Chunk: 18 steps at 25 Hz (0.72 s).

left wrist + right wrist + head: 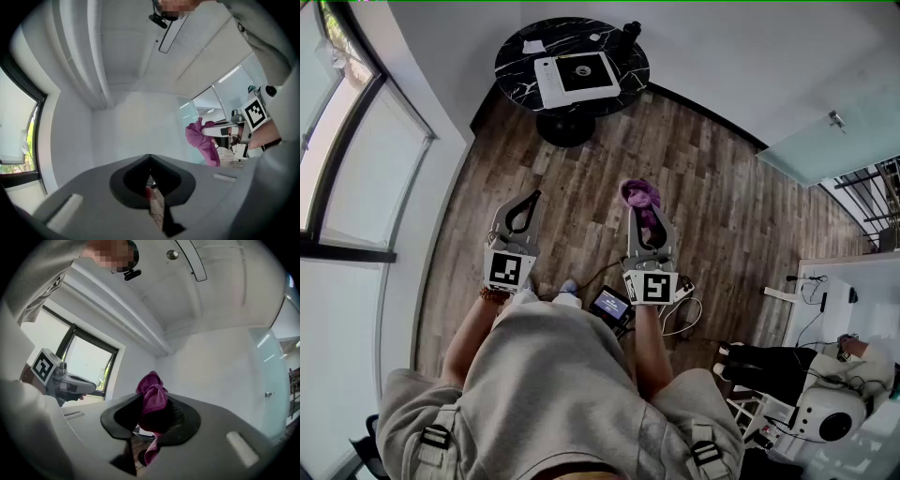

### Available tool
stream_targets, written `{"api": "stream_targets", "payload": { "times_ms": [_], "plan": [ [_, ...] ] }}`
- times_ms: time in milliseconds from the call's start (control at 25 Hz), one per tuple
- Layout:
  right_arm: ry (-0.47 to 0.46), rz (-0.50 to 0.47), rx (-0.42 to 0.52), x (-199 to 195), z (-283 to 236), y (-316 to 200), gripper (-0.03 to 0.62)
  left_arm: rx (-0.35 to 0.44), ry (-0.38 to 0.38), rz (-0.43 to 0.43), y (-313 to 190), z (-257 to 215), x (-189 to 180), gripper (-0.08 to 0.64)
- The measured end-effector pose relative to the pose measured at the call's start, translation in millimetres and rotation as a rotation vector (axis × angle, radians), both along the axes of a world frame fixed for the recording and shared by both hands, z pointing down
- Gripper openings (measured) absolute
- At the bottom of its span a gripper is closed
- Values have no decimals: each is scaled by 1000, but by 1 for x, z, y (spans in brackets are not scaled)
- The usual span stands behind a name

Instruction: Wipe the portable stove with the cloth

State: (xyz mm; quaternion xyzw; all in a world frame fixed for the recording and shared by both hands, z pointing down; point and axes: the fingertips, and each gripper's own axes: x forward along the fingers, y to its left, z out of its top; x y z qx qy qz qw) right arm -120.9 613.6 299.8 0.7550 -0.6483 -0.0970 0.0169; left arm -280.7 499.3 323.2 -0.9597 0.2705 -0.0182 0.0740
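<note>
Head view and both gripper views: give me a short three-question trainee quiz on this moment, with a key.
1. True or false: the crumpled purple cloth is clamped in the right gripper.
2. Pick one: the white portable stove with black top sits on A) the wood floor, B) the round black marble-look table, C) the white desk.
3. Fill in: the left gripper is shut and holds ____.
Key: 1 true; 2 B; 3 nothing.
</note>
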Motion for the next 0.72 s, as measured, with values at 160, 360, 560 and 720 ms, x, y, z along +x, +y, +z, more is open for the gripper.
{"api": "stream_targets", "payload": {
  "times_ms": [160, 360, 560, 720],
  "plan": [
    [-9, 14, 10, 10, 6, 0, 115, 10, -1, -2, 0, 5, 8, -3],
    [-47, -6, 25, 27, 10, -2, 120, 6, -22, -10, 3, 7, 16, -3],
    [-52, -81, 29, 36, 13, -21, 124, -13, -49, -46, -7, 14, 18, -3],
    [-55, -99, 15, 43, 18, -47, 126, -40, -54, -58, -31, 23, 23, -3]
  ]
}}
